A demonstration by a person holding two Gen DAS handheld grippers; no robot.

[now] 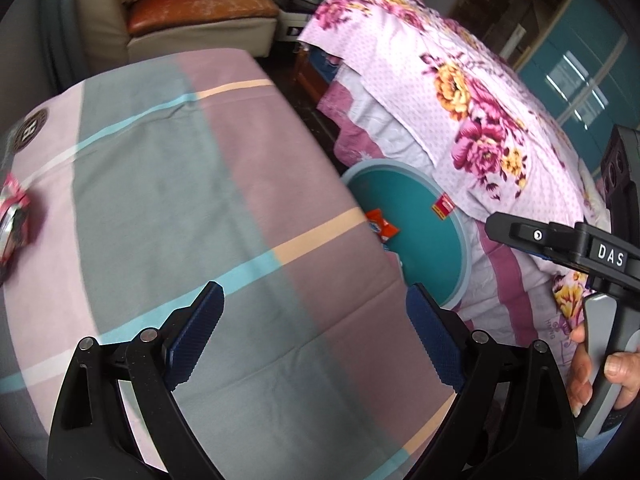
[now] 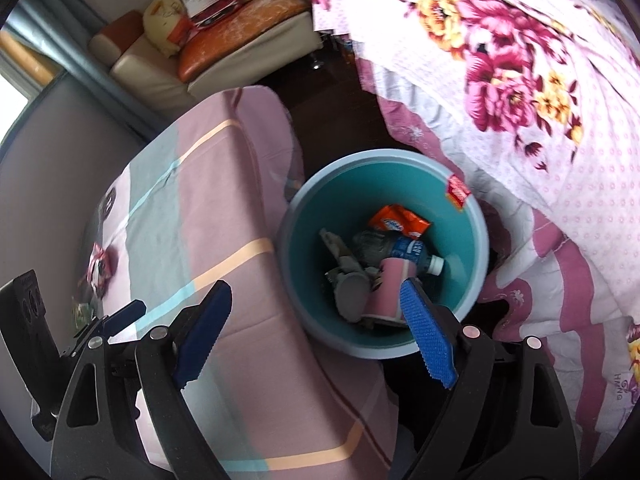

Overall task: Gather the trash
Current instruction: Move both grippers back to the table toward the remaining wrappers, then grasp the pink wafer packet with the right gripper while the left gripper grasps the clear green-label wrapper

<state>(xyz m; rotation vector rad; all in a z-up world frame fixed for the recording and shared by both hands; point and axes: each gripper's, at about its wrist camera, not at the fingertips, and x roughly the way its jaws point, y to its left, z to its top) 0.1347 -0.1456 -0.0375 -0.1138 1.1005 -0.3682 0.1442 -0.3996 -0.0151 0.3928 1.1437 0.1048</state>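
A teal trash bin (image 2: 460,240) stands on the floor between the cloth-covered table (image 2: 224,208) and the bed. It holds an orange wrapper (image 2: 400,221), a plastic bottle (image 2: 408,254), a pink paper cup (image 2: 390,292) and grey scraps. My right gripper (image 2: 316,332) is open and empty above the bin's near rim. My left gripper (image 1: 316,332) is open and empty over the table (image 1: 200,184). A pink and silver wrapper (image 1: 14,216) lies at the table's left edge; it also shows in the right wrist view (image 2: 98,266). The bin (image 1: 420,240) shows partly past the table's edge.
A bed with a pink floral cover (image 1: 460,92) is on the right, close to the bin. A sofa (image 2: 224,52) with bags on it stands at the back. The right gripper's body (image 1: 560,244) and the hand holding it show at the right of the left wrist view.
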